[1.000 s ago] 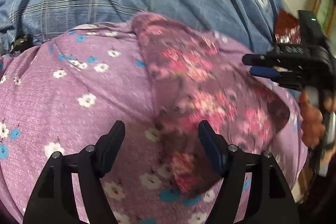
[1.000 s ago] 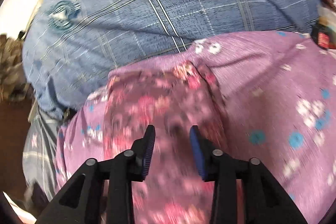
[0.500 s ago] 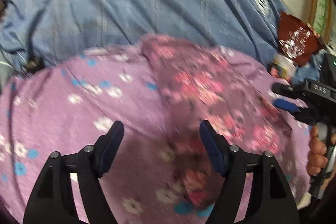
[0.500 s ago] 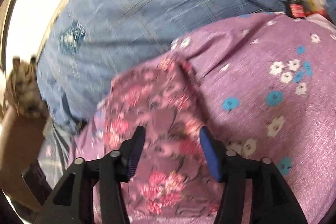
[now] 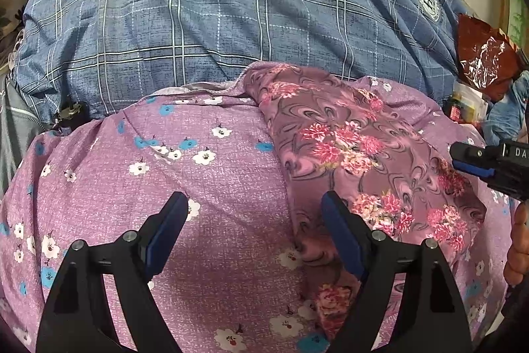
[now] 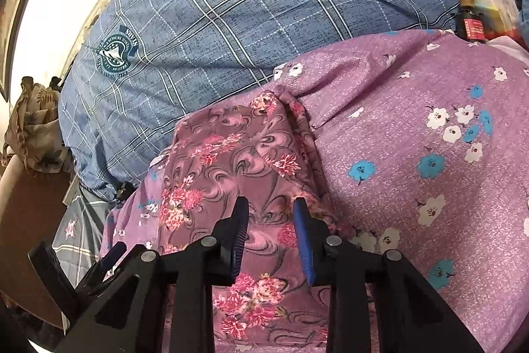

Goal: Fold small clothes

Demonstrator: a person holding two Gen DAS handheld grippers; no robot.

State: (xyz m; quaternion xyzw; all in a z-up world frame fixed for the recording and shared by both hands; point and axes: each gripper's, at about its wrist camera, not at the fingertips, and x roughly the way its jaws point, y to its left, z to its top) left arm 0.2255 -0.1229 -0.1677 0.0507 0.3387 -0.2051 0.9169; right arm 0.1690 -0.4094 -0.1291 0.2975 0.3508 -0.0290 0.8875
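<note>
A small mauve garment with pink flowers (image 5: 357,154) lies folded in a strip on a purple cloth with white and blue flowers (image 5: 198,187). My left gripper (image 5: 254,220) is open and empty, hovering over the purple cloth at the garment's left edge. My right gripper (image 6: 271,230) is open and empty above the near part of the garment (image 6: 231,161). The right gripper also shows at the right edge of the left wrist view (image 5: 489,167).
A blue plaid bedsheet (image 5: 231,22) covers the bed behind the cloths. A red foil bag (image 5: 486,55) and small bottles and packets (image 6: 472,22) lie at the far right. A brown patterned cloth (image 6: 33,128) and a wooden edge sit at the left.
Both grippers have pulled back and up from the garment. The right gripper's jaws have widened. The garment lies still.
</note>
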